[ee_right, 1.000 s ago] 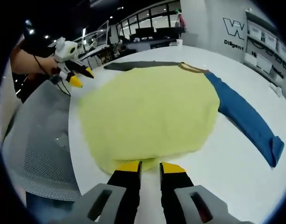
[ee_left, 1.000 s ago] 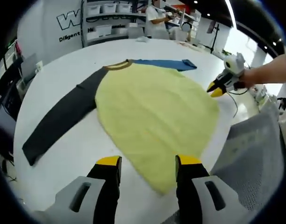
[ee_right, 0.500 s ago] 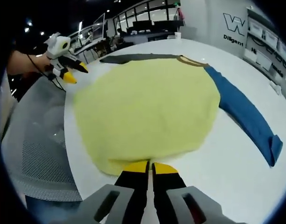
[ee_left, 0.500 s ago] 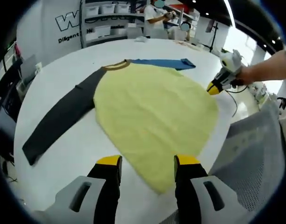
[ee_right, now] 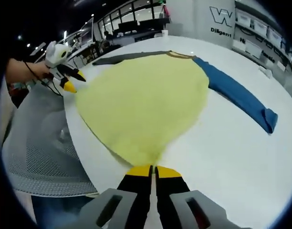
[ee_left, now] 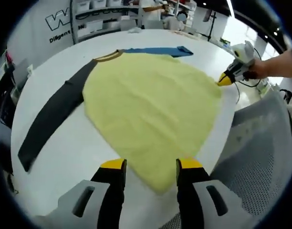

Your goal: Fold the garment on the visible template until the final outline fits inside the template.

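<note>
A soft, light yellow shirt [ee_left: 151, 109] lies flat; the right gripper [ee_right: 152, 170] pinches its hem corner, the left gripper [ee_left: 150, 165] gapes beside the other corner.

Large white "W" logo [ee_left: 56, 20] at ten o'clock on the grey back wall [ee_left: 29, 28], above a line beginning "Diligent"; right gripper view shows the same lettering at one o'clock, further words unreadable.
</note>
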A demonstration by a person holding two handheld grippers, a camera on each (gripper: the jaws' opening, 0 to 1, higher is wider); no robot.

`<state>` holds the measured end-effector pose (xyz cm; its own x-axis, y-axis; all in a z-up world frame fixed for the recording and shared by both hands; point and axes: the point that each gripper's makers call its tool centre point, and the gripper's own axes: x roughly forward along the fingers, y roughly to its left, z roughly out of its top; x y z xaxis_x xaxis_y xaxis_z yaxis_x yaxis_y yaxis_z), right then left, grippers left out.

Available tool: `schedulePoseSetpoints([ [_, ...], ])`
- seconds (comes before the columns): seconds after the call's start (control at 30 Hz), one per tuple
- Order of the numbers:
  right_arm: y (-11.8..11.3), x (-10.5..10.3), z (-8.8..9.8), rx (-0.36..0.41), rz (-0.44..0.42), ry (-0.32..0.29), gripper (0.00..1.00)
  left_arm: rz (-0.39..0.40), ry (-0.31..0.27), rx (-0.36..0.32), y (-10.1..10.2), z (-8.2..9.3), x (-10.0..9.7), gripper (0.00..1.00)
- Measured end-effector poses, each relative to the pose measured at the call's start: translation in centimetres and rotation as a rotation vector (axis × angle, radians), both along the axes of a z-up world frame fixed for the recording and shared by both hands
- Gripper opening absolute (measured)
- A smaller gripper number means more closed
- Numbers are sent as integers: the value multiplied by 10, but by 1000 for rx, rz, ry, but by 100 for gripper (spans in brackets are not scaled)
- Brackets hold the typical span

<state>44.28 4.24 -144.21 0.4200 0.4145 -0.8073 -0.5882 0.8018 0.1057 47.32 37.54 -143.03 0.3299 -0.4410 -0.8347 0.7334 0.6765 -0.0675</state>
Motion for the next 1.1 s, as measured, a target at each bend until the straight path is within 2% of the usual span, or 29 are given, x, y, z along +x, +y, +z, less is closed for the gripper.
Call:
schedulePoseSetpoints([
  [0.17,-1,-9,1,41,-86,37,0,-53,14,27,0,-8,-13,46],
  [0.23,-3,-10,1,35,-88,30,0,-79,24,40,-1,-11,-18,45],
  [0.37,-4,-8,1,34,-101,30,0,-121,9,78,1,-11,-19,44],
  [0.5,-3,-6,3,30,-83,29,0,-145,-34,96,3,-5,-15,30],
  [0.63,-3,-7,3,31,-69,31,0,-212,-30,156,10,-14,-20,28],
  [0.67,-4,-7,3,31,-68,33,0,-220,-38,137,7,-12,-20,26],
  [0.73,-3,-8,4,40,-63,38,0,-218,-17,121,7,-13,-23,21],
  [0.8,-4,-9,3,37,-55,44,0,-236,-26,129,8,-12,-22,11],
  [0.83,-5,-9,4,39,-53,47,0,-252,-30,144,11,-12,-21,9],
  [0.93,-1,-11,7,55,-31,45,0,-228,-16,132,18,-8,-16,9],
  [1.0,3,-16,5,67,-17,75,0,-208,-16,119,20,-6,-13,9],
  [1.07,5,-16,6,66,-10,69,0,-237,0,125,19,-7,-19,9],
  [1.1,7,-18,6,74,-7,79,0,-262,2,149,21,-10,-22,8],
])
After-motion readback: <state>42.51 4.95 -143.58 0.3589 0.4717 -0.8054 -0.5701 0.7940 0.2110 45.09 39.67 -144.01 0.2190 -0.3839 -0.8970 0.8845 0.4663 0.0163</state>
